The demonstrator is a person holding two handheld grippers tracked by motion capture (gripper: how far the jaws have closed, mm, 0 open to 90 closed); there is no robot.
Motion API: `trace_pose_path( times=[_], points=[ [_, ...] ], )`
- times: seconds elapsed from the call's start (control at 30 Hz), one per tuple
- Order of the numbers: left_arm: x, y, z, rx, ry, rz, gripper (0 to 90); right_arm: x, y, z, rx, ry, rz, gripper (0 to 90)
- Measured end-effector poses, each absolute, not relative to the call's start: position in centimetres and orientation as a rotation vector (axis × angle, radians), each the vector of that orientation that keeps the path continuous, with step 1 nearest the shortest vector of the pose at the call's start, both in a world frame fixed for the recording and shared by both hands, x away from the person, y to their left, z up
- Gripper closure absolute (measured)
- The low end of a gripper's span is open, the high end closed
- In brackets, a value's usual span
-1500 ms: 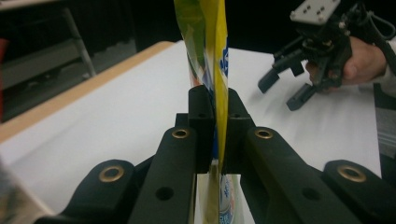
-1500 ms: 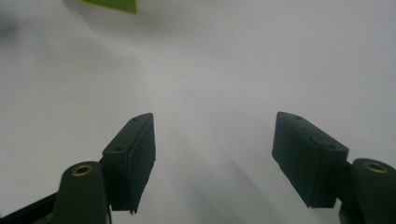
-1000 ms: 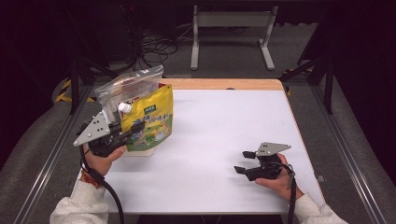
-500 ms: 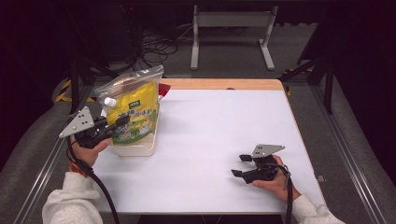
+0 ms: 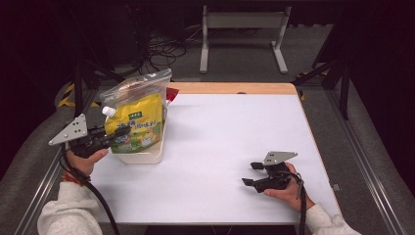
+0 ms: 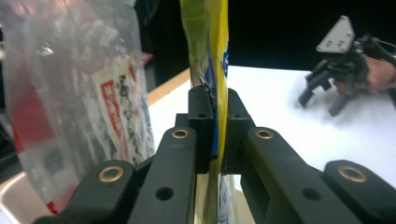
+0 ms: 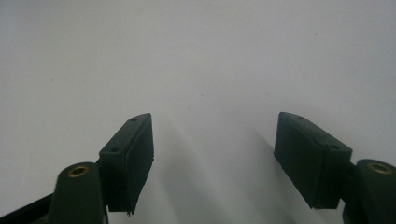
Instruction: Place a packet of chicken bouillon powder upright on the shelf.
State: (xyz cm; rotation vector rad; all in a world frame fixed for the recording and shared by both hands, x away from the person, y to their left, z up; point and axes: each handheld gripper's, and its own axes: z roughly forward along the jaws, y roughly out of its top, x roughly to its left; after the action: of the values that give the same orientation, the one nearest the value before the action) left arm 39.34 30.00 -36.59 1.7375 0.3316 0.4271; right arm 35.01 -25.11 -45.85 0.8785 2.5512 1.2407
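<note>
A yellow spouted pouch (image 5: 138,125) stands upright in a white tub (image 5: 147,155) at the table's left edge. My left gripper (image 5: 117,133) is shut on the pouch's near edge; in the left gripper view the yellow pouch (image 6: 215,70) is pinched between the two pads. Behind it in the tub leans a clear zip bag (image 5: 142,85) holding red-and-white packets, the clear bag (image 6: 74,102) showing at the left of the left gripper view. My right gripper (image 5: 251,174) rests low over the white table (image 5: 230,132) at the front right, jaws open with nothing between them; its open gripper (image 7: 213,154) faces bare white surface.
The table's wooden far edge (image 5: 235,88) runs along the back. Beyond it stand a metal frame (image 5: 242,34) and cables on the floor. Rails run along both sides of the table. The right hand and its gripper (image 6: 345,65) appear far off in the left gripper view.
My left gripper has moved left and slightly down with the pouch, which now stands in the tub nearer the table's left edge. The right gripper has stayed put.
</note>
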Motion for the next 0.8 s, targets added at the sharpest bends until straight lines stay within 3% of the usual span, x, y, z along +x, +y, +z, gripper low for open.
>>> trace_pose_path(
  times=[0.2, 0.8],
  points=[
    [40.1, 30.1, -37.5, 1.742, 0.333, 0.371, 85.8, 34.9, -25.1, -45.9, 0.876, 2.554, 1.236, 28.3],
    [40.5, 30.4, -40.1, 1.783, 0.437, 0.397, 85.4, 34.8, -25.1, -45.8, 0.873, 2.553, 1.241, 28.0]
  ],
)
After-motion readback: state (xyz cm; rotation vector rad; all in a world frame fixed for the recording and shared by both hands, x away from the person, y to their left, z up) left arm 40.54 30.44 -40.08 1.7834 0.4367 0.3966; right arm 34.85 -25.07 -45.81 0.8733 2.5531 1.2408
